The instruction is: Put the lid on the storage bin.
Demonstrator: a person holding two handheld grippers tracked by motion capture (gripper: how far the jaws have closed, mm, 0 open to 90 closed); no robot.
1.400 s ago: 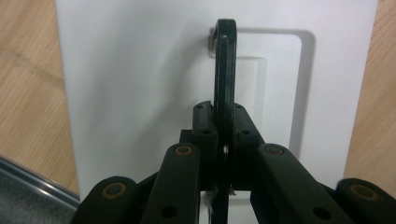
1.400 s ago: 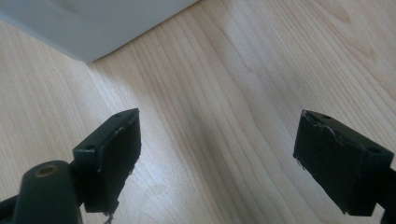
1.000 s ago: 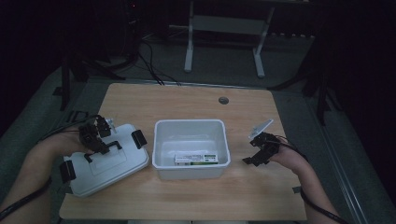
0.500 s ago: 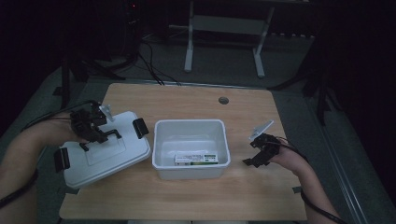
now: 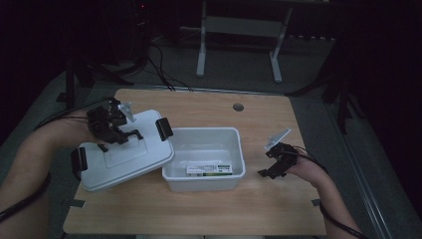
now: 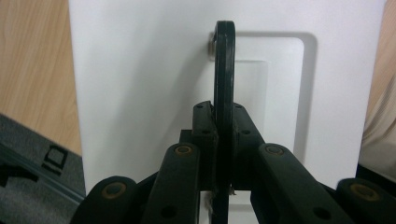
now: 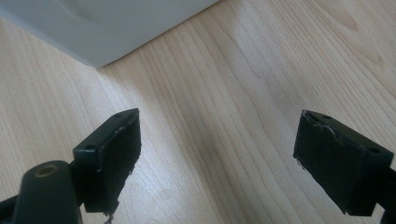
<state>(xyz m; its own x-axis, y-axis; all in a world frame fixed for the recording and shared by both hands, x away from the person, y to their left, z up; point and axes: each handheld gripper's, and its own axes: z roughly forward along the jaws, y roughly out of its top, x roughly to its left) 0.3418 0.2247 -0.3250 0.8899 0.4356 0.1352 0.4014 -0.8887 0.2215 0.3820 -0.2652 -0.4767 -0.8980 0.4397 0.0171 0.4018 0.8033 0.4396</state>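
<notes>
The left gripper (image 5: 115, 130) had its jaws pinched on the black handle (image 6: 224, 84) of a white lid (image 5: 124, 152), which hung tilted just left of the white bin (image 5: 203, 158), its right edge next to the bin's left rim and partly over it. In the left gripper view the handle stood as a thin black bar clamped between the two jaws, with the lid's white top and its shallow rectangular recess behind it. Black latches (image 5: 163, 129) showed at the lid's two ends, one near the bin's far left corner and the other on the side away from the bin.

The bin stood open at the middle of the wooden table (image 5: 278, 209), and a flat green-and-white package (image 5: 209, 169) lay on its floor against the near wall.

The right gripper (image 5: 273, 167) sat to the right of the bin, low over the table and a short way from the bin's right wall. Its jaws were spread wide with nothing between them; in the right gripper view bare wood lay between the two black pads (image 7: 116, 158) and a corner of the bin (image 7: 107, 28) showed beyond them.

A small round hole (image 5: 238, 107) lay in the table behind the bin, towards its far edge.
</notes>
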